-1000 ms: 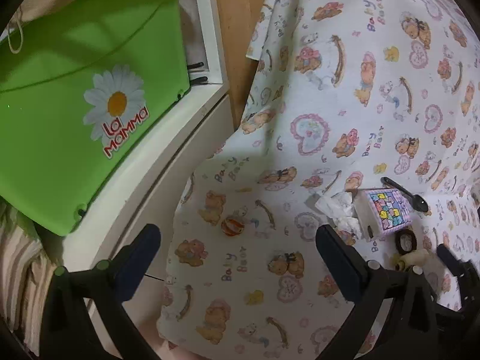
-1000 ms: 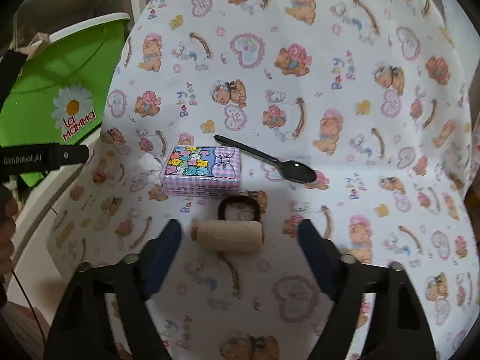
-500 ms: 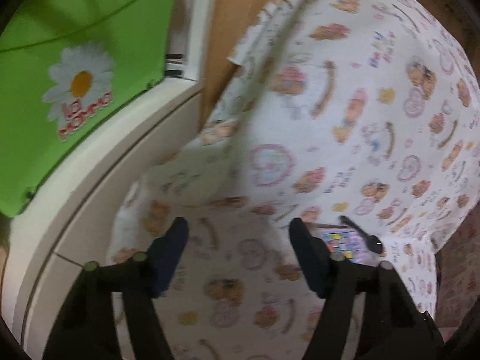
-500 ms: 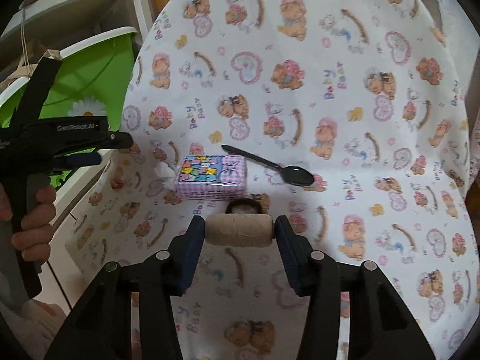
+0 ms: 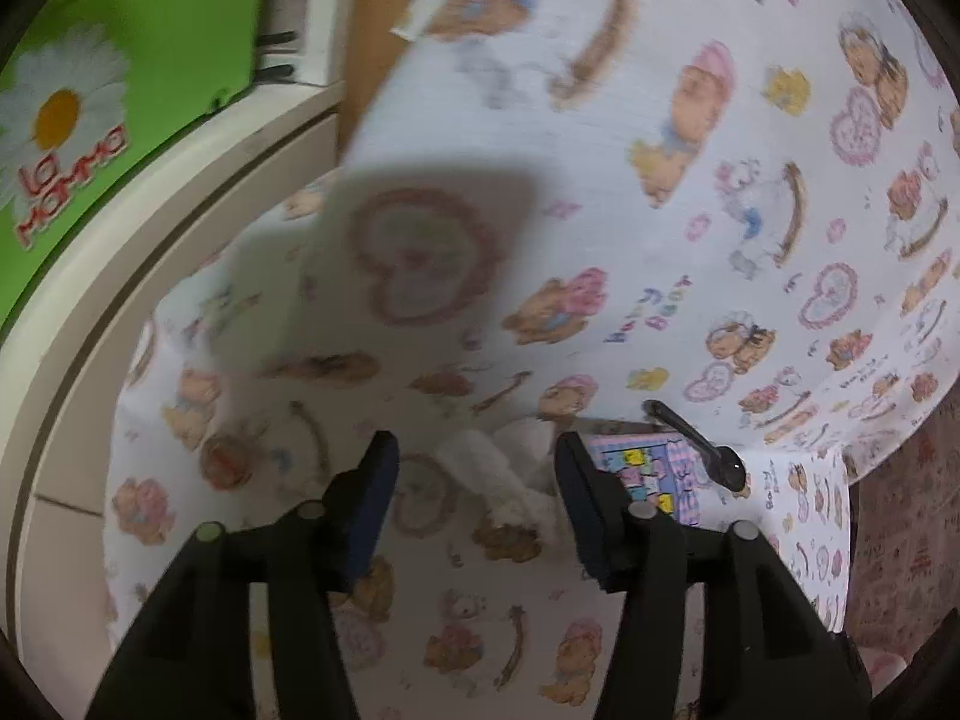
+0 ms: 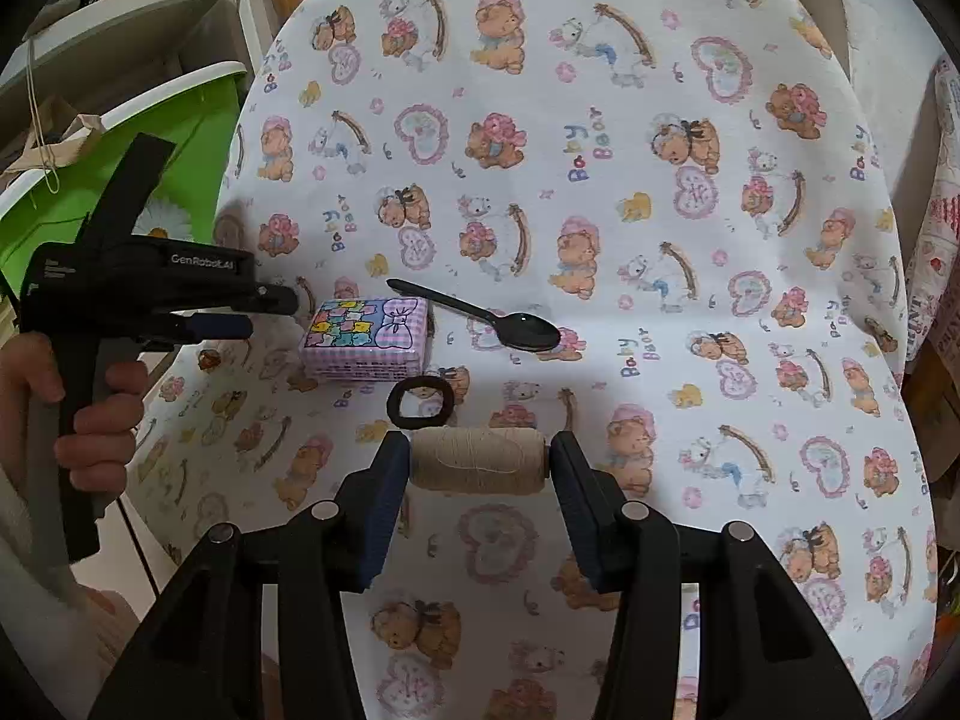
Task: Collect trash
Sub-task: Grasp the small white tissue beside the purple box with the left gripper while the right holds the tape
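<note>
A bear-print cloth (image 6: pixel 600 192) covers the table beside white shelving (image 5: pixel 180 192).

A bear-print cloth (image 6: pixel 600 192) covers the counter. On it lie a black spoon (image 6: pixel 516 329), a patterned pink box (image 6: pixel 367 341) just left of the spoon, and a dark ring (image 6: pixel 418 407) just before the box.

Both of your wrist views are fisheye circles with black corners, and straight edges bow near the rim. Your left view is smeared by motion blur; the printed cloth (image 5: pixel 690 192) looks soft, and a broad grey shadow (image 5: pixel 384 264) crosses it. Your right view is sharp, evenly and softly lit, with faint shadows and a small glint on the black spoon (image 6: pixel 528 330).
</note>
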`<state>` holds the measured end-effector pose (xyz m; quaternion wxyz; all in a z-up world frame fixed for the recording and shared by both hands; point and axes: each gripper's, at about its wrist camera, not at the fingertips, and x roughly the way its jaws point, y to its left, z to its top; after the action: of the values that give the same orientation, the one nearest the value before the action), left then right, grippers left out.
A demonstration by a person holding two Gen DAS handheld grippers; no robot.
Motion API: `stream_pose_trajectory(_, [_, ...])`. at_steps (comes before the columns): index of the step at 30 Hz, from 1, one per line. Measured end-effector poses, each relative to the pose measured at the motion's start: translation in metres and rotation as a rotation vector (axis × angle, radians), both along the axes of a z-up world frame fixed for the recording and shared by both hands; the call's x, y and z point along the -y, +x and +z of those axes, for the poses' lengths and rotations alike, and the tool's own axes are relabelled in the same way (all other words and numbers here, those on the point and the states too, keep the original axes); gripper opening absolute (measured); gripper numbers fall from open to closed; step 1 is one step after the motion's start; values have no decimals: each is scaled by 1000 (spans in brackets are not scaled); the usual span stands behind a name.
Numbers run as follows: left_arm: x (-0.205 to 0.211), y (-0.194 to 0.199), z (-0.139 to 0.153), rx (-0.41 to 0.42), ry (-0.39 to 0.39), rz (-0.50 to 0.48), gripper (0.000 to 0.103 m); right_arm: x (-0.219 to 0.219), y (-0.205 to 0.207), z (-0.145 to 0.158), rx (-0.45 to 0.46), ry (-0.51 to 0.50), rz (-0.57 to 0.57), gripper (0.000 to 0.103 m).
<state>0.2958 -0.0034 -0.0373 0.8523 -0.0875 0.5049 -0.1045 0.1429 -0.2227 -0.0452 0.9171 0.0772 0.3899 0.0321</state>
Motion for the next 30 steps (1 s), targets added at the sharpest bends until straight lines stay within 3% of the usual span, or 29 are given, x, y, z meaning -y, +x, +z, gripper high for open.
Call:
stream_pose_trajectory(5, [2,6,-14,-60,-7,12,51,-2,-1,1,-5,0,12,51])
stream_pose_trajectory(10, [-11,13,-23,-97,-60,44,20,-5,-4,2,-2,5,21,51])
stream_pose_trajectory(11, [-13,14,-24,-110,-92,28,6,-6,-5,2,2,1,20,51])
stream_pose_trajectory(14, [-19,8,-14,-110,-152,16,4,-6,-8,4,15,-18,9,51])
stream_pose_trajectory(17, [-24,-2,9,-30,-166,-10,3,-3,-8,7,29,-30,-8,51])
stream_pose_trajectory(21, [-22,-19,41,98,-112,-54,2,1,-9,12,31,11,-22,51])
stream_pose_trajectory(25, [-8,-34,63,210,49,-116,2,-6,-12,14,41,1,-14,51])
stream_pose_trajectory(28, [5,-48,61,244,184,-127,2,-13,-14,15,41,-12,7,51])
stream_pose_trajectory(30, [13,-62,60,251,221,-207,2,-17,-14,14,35,-13,12,51])
